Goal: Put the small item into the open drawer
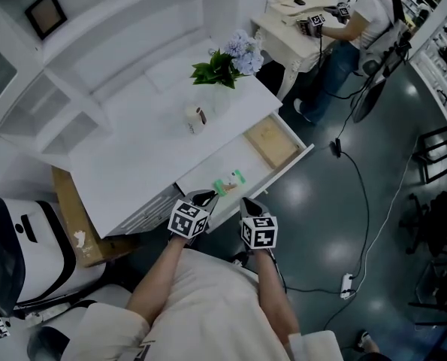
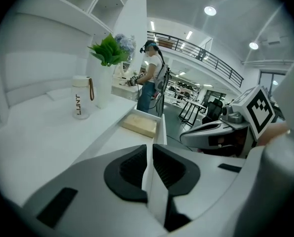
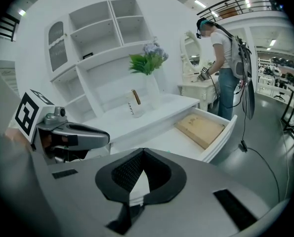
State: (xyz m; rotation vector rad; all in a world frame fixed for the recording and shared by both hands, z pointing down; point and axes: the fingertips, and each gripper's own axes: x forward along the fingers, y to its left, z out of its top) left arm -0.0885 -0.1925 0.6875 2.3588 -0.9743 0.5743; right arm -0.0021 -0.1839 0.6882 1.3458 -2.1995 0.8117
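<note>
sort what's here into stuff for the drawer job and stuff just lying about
for the job: small green item, open drawer, left gripper

lying about: white bottle, vase of flowers, tan board in the drawer, picture frame

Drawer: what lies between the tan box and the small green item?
Nothing; the head view shows only bare drawer floor between tan box and green item.
</note>
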